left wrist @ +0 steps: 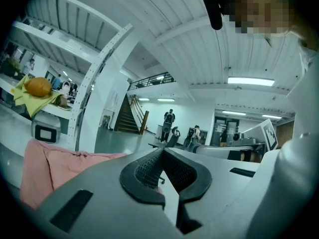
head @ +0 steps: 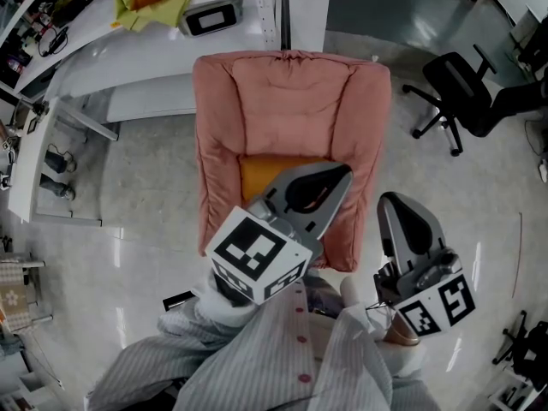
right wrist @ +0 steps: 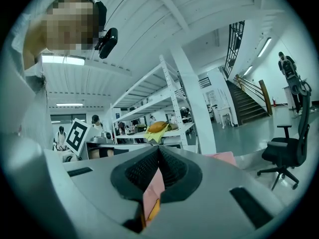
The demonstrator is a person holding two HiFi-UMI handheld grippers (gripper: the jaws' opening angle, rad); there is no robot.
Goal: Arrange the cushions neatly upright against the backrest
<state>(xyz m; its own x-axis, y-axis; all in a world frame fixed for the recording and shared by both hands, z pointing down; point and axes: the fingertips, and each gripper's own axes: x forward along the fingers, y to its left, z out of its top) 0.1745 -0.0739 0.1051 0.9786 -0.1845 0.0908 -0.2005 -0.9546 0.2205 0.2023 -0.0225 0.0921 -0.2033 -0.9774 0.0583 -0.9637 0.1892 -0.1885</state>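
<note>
A pink armchair (head: pixel 291 101) stands in the middle of the head view, its backrest at the far side. An orange cushion (head: pixel 261 176) lies flat on its seat, partly hidden behind my left gripper (head: pixel 338 175). That gripper hovers over the seat, shut with nothing in it. My right gripper (head: pixel 396 200) is off the chair's right arm, also shut and empty. In the left gripper view the closed tips (left wrist: pixel 162 152) point past the pink chair (left wrist: pixel 50 168). In the right gripper view a strip of pink and orange (right wrist: pixel 151 195) shows below the closed tips (right wrist: pixel 159 149).
A white desk (head: pixel 128 58) stands behind the chair, with a yellow cloth (head: pixel 158 2) and a dark-screened device (head: pixel 210 17) on it. A black office chair (head: pixel 462 88) is at the right. White shelving (right wrist: pixel 164 108) and stairs (left wrist: pixel 127 116) are farther off. People stand in the distance.
</note>
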